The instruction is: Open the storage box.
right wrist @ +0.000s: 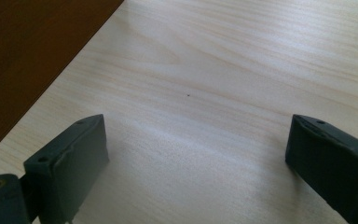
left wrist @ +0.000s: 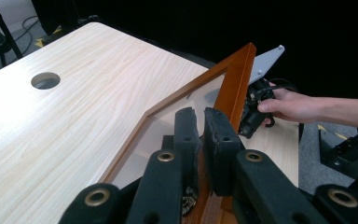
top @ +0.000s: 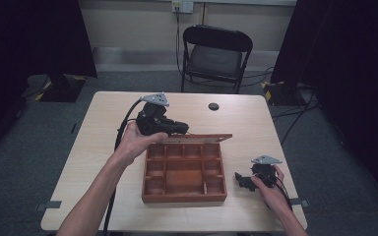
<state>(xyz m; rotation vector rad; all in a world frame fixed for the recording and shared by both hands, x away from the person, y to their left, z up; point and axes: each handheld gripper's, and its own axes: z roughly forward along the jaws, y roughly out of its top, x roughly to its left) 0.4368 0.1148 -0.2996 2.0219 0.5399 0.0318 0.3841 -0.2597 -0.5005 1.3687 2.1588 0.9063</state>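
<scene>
Currently your left gripper pinches the framed lid of the wooden compartment box at table centre, lid tilted up. Swing it slowly about the hinge. Your right gripper, jaws spread and empty, rests beside the box; brace there.

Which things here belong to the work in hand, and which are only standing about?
Belong to the work:
- brown wooden compartment box
- its glass-panelled wooden lid, clamped in the left claw
- right claw, open, resting on the table beside the box

Only standing about:
- black folding chair
- round cable hole in the light wooden table
</scene>
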